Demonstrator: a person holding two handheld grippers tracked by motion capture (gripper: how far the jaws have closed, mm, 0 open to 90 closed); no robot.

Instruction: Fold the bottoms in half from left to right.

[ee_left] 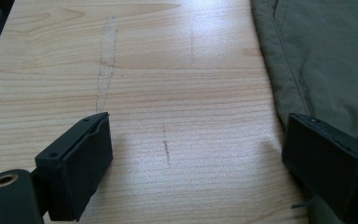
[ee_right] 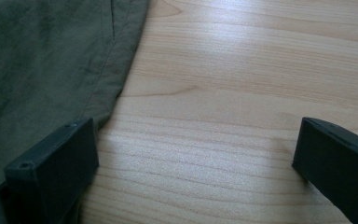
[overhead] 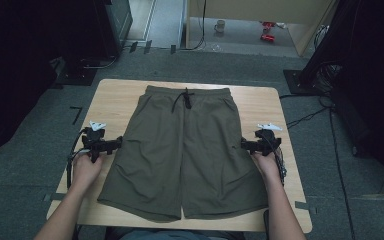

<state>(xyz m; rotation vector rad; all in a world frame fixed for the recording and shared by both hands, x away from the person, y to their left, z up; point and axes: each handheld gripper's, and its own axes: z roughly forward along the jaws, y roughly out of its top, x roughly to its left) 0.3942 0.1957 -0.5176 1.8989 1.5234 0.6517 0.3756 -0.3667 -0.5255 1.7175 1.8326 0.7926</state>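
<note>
Both grippers' jaws stand wide apart, holding nothing. The left gripper [overhead: 111, 145] sits at the left side seam of the olive shorts [overhead: 185, 150], the right gripper [overhead: 247, 145] at the right seam. The shorts lie flat on the wooden table [overhead: 120, 92], waistband away from the person. The fabric looks thin, light and limp; pinching each side seam seems best.

No legible text, label, brand, number or sign found on any surface in the three views. The shorts [overhead: 185, 150] carry no readable tag or print, and the worktop [overhead: 260, 107] bears only faint unlettered scuff marks.
</note>
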